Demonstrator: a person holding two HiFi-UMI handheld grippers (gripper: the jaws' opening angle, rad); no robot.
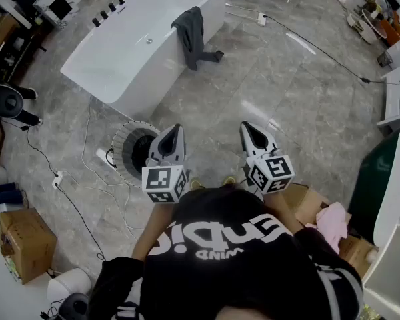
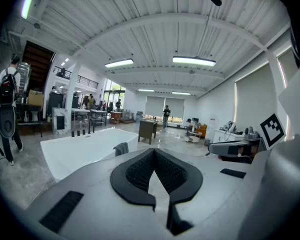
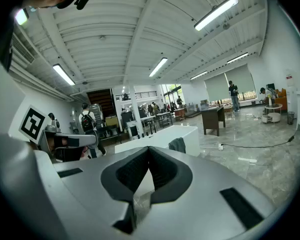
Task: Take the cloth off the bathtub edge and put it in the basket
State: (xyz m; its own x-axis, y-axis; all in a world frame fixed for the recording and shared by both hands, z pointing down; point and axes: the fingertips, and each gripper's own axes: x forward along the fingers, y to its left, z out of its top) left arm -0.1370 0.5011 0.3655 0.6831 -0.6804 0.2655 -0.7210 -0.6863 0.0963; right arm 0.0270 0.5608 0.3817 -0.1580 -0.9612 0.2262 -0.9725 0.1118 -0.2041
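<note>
A dark grey cloth (image 1: 191, 34) hangs over the near rim of the white bathtub (image 1: 123, 52), one end trailing on the floor. A round wire basket (image 1: 131, 150) stands on the floor just left of my left gripper (image 1: 177, 129). My right gripper (image 1: 248, 127) is held beside it. Both point toward the tub, well short of it, jaws shut and empty. From the left gripper (image 2: 153, 152) view, the cloth (image 2: 121, 148) and tub (image 2: 75, 151) lie far ahead. The right gripper (image 3: 149, 149) view also shows the cloth (image 3: 177, 145) on the tub (image 3: 157, 137).
Cables and a power strip (image 1: 57, 179) lie on the marble floor near the basket. Cardboard boxes (image 1: 23, 242) sit at left and one with a pink rag (image 1: 332, 222) at right. A dark green tub (image 1: 380, 179) stands at right. People walk in the background (image 2: 9, 109).
</note>
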